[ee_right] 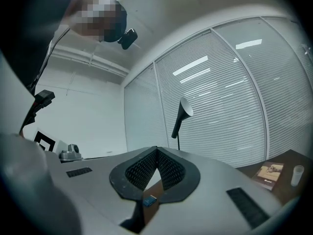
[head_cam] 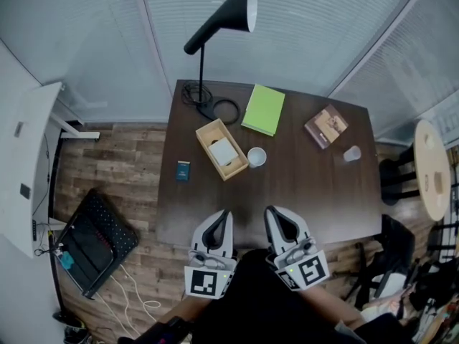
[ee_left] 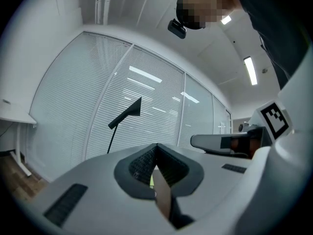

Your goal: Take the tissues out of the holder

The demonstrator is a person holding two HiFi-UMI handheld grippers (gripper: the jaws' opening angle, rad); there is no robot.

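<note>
A wooden tissue holder lies open on the dark table, with a white pack of tissues inside it. Both grippers hover over the table's near edge, well short of the holder. The left gripper is shut with nothing in it, its jaws meeting at the tip in the left gripper view. Beside it, the right gripper is also shut and empty; its pads meet in the right gripper view. The holder is not visible in either gripper view.
Next to the holder stand a white cup and a small blue box. Behind lie a green notebook, a book, a clear cup, a black lamp and a coiled cable. A round stool stands at the right.
</note>
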